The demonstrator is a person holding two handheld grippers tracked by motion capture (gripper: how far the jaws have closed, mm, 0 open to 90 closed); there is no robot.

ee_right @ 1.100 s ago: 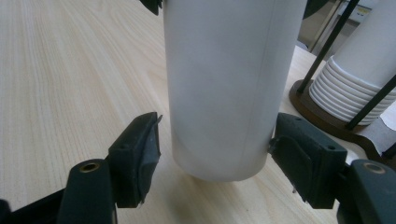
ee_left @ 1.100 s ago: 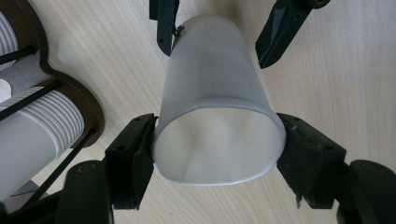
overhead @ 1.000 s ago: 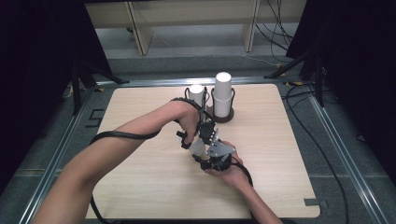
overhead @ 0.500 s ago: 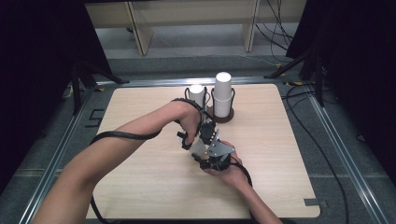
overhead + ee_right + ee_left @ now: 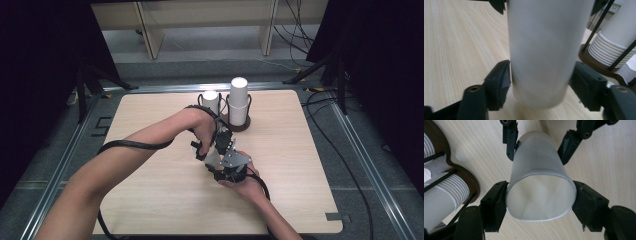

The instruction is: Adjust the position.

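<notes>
Both grippers clamp one white paper cup: left gripper at rim, right gripper near base. Mid-handover probably; one must release next.

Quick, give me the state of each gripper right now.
Left gripper: shut on the white paper cup, at its open rim.
Right gripper: jaws have just been closing, pressing the same cup near its closed end.

Bench evenly lit from above, dark surroundings at 3 and 9 o'clock, close cup blurred, soft shadows
</notes>
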